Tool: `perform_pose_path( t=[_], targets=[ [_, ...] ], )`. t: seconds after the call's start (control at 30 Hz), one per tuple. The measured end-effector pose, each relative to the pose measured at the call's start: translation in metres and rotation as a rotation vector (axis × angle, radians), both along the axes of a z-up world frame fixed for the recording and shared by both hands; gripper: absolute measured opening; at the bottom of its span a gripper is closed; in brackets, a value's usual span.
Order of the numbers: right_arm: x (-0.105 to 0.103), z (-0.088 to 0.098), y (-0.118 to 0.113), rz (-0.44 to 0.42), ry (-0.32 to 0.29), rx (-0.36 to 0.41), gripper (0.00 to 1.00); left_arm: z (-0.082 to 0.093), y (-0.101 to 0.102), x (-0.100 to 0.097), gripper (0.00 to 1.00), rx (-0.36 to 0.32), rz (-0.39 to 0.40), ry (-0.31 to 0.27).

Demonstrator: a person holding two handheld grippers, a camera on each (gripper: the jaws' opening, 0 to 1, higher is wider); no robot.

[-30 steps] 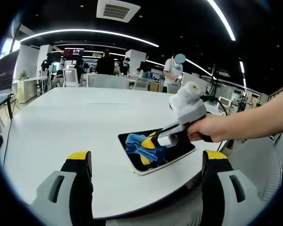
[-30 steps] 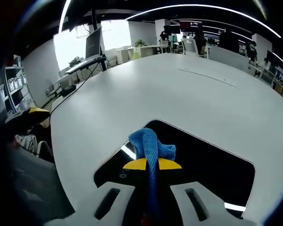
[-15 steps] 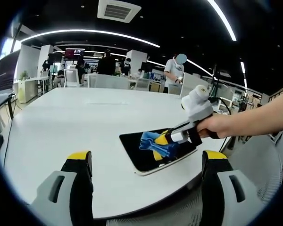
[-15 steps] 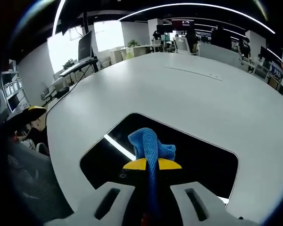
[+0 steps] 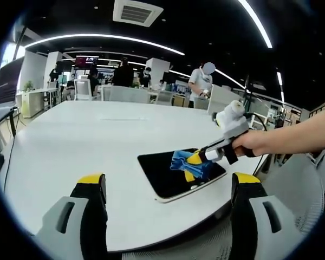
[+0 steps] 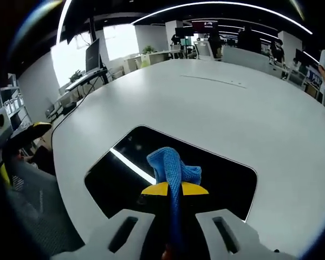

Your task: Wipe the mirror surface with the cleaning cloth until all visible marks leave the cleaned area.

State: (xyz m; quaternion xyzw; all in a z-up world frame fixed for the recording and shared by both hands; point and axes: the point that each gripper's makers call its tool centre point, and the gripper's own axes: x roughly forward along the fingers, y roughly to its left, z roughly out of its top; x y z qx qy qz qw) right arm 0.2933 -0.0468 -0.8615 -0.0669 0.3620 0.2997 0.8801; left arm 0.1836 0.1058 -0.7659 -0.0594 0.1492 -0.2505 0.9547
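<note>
Left gripper (image 5: 168, 189): two dark jaws with yellow tip caps, each mounted on a light grey moulded base with a slot-shaped recess. Right gripper (image 6: 175, 189): matching light grey bases with slot recesses and yellow-capped jaws; seen from the left gripper view, its body is white with a black handle section. The person's forearm (image 5: 298, 132) is bare, with no sleeve visible.

A blue cloth (image 6: 173, 169) lies on the dark mirror (image 6: 222, 179), on a white table (image 6: 206, 103).
</note>
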Motion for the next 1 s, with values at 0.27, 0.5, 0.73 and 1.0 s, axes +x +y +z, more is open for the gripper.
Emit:
perform_pose_path(
  t=[0.27, 0.5, 0.73, 1.0],
  targets=[
    [-0.001, 0.0, -0.013, -0.016, 0.011, 0.002, 0.0, 0.0, 0.001, 0.0, 0.95, -0.003, 0.001, 0.0],
    [-0.001, 0.0, -0.022, -0.017, 0.015, -0.006, 0.0, 0.0, 0.002, 0.0, 0.94, -0.002, 0.008, 0.002],
    [0.0, 0.0, -0.031, -0.03, 0.02, 0.006, 0.0, -0.001, 0.002, 0.0, 0.94, 0.001, 0.009, 0.004],
    [0.002, -0.001, -0.046, -0.049, 0.027, 0.008, 0.0, -0.001, 0.002, 0.0, 0.94, 0.003, 0.006, 0.005]
  ],
)
